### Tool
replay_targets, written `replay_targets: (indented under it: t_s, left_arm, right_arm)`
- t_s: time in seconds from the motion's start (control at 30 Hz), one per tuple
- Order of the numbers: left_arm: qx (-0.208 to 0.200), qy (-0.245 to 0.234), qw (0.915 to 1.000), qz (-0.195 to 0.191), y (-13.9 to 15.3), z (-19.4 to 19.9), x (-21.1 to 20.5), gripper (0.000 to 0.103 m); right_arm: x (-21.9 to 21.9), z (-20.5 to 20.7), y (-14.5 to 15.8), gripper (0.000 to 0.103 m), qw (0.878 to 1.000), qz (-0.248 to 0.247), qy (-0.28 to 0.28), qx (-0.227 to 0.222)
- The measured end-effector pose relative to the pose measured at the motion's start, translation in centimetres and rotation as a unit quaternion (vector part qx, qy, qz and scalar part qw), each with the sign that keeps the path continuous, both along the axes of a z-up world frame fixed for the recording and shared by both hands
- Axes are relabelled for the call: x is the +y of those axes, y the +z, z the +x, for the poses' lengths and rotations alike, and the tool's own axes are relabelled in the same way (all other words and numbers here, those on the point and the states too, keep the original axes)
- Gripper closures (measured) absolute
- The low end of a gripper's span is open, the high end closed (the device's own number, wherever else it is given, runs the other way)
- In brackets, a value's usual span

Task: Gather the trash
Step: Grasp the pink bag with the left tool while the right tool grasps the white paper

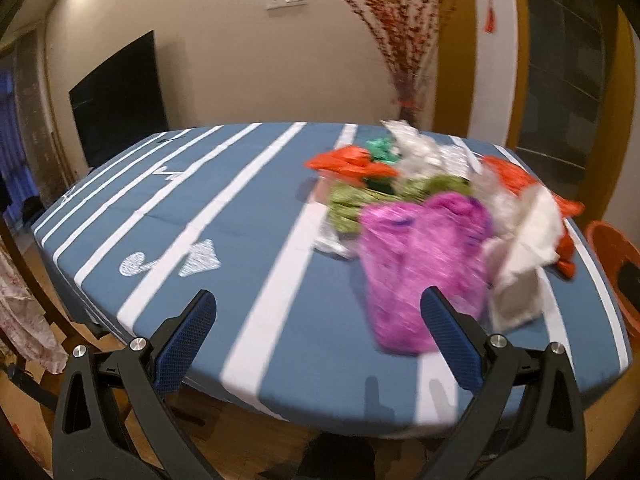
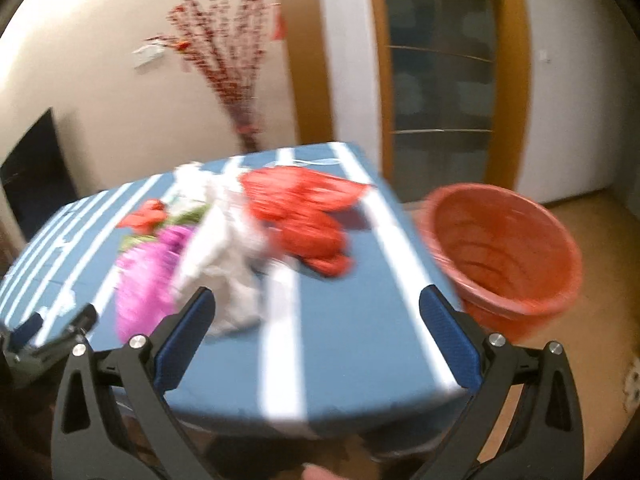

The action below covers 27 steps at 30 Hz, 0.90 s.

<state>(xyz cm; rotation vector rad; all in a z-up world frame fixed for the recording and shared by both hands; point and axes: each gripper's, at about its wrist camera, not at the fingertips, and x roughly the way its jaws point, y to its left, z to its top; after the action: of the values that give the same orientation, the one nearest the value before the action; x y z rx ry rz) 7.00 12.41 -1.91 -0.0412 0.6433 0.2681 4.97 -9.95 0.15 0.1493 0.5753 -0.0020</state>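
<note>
Blue tablecloth with white stripes [image 1: 248, 216] is seen covering a table, with a dark screen [image 1: 120, 96] and red-berried branches [image 1: 404, 40] behind it. Crumpled bags are heaped toward its right side: a magenta bag [image 1: 416, 264], long axis running near to far, a white bag [image 2: 224, 240] and a red bag [image 2: 304, 216]. An orange basin [image 2: 504, 256] stands just beside the table's right edge. Left gripper [image 1: 318, 304] and right gripper [image 2: 318, 304] are held wide open, nothing grasped.
</note>
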Motion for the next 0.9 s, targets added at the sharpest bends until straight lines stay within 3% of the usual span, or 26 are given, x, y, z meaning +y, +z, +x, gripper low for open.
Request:
replay_targets:
  t_s: [0.07,0.33,0.4,0.5,0.57,0.7,0.9]
  left_arm:
    - [0.001,0.007,0.9999,-0.008,0.1,0.4,0.8,0.002]
    - [0.013,0.003,0.9992,-0.037,-0.6,1.5,2.5,0.002]
    - [0.015,-0.005,0.9991,-0.038,-0.7,1.7,2.4,0.002]
    - [0.018,-0.025,0.9986,-0.043,-0.7,2.1,2.2,0.002]
    - [0.022,-0.040,0.9976,-0.052,-0.7,2.4,1.9,0.002]
    - [0.026,-0.067,0.9959,-0.055,-0.5,3.0,0.8,0.002]
    - [0.029,-0.115,0.9906,-0.068,-0.1,4.2,-1.4,0.002]
  right_arm:
    - [1.6,1.9,0.2,0.004,1.000,0.010,0.023,0.004]
    - [3.6,7.5,-2.1,0.037,0.995,0.054,0.040,0.073]
    - [3.6,7.6,-2.4,0.056,0.993,0.070,0.060,0.076]
    - [4.3,7.2,-2.1,0.081,0.993,0.046,0.086,0.067]
    - [4.5,6.7,-1.7,0.090,0.993,0.039,0.098,0.059]
    - [4.0,5.8,-1.1,0.099,0.991,0.047,0.110,0.053]
    - [2.2,3.8,0.1,0.099,0.992,0.056,0.109,0.034]
